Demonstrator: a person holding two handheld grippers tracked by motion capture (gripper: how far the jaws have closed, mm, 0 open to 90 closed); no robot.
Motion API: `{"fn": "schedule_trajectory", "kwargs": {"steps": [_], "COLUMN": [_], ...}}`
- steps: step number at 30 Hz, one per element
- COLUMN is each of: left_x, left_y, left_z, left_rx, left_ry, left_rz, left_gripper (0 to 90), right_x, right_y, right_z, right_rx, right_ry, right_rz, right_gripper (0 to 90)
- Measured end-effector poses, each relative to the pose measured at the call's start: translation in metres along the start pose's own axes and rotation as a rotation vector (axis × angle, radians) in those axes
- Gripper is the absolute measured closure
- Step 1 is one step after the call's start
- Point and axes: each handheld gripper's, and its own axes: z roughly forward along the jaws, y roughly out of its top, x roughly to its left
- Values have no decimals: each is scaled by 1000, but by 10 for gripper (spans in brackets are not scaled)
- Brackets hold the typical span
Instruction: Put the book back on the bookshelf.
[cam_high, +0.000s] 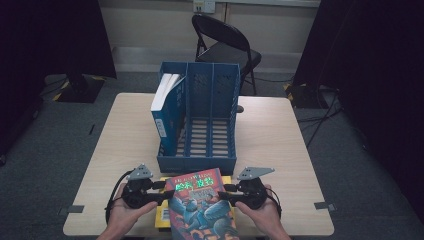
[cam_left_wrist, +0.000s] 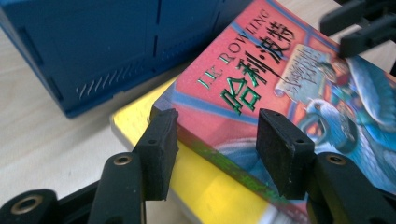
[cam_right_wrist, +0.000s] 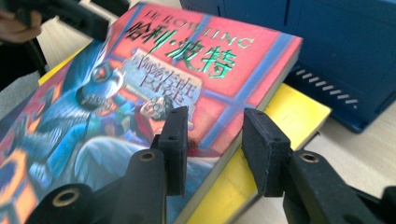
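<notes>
A thick paperback with a red and blue picture cover (cam_high: 200, 205) lies askew on a yellow book (cam_high: 162, 216) at the table's front edge. My left gripper (cam_high: 162, 191) is at the paperback's left side and my right gripper (cam_high: 226, 192) at its right side. In the left gripper view the jaws (cam_left_wrist: 217, 140) straddle the paperback's spine edge (cam_left_wrist: 261, 79), and both inner pad faces show bare. In the right gripper view the jaws (cam_right_wrist: 215, 144) straddle its page edge (cam_right_wrist: 163, 70) over the yellow book (cam_right_wrist: 294, 112), also without pressing. Both grippers are open.
A blue three-slot file holder (cam_high: 200, 162) stands just behind the books, its front wall close to the paperback's top edge. A blue book (cam_high: 167, 107) stands in its left slot. A black folding chair (cam_high: 227, 45) is beyond the table (cam_high: 275, 150).
</notes>
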Motion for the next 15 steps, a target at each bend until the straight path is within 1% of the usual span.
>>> {"fn": "schedule_trajectory", "kwargs": {"steps": [2,5,8,9,11,12,13,14,15], "left_x": [1,3,3,2,-4,-7,-10,-14,-14], "left_y": [3,3,1,-2,-6,-8,-11,-12,-12], "left_z": [5,6,4,3,0,-2,-3,-3,-3], "left_rx": [-16,-17,-13,-7,-8,-17,-22,-22,-20], "left_ry": [6,-1,-26,-41,-49,-39,-34,-27,-28], "left_rz": [-7,-3,-26,-37,-39,-31,-33,-35,-37], "left_gripper": [481,479,458,449,449,466,483,469,453], "right_x": [1,1,0,0,2,1,1,1,1], "right_y": [-1,-4,-4,-4,-4,-4,-4,-4,-4], "right_z": [-2,-4,-4,-4,-4,-4,-4,-4,-3], "right_rx": [3,-9,-10,-8,-7,-10,-10,-10,-9], "right_ry": [-6,-3,1,0,-8,-6,-6,-2,2], "right_rz": [-1,-6,-22,-26,-30,-29,-27,-26,-28], "right_gripper": [616,615,611,611,609,608,602,584,578]}}
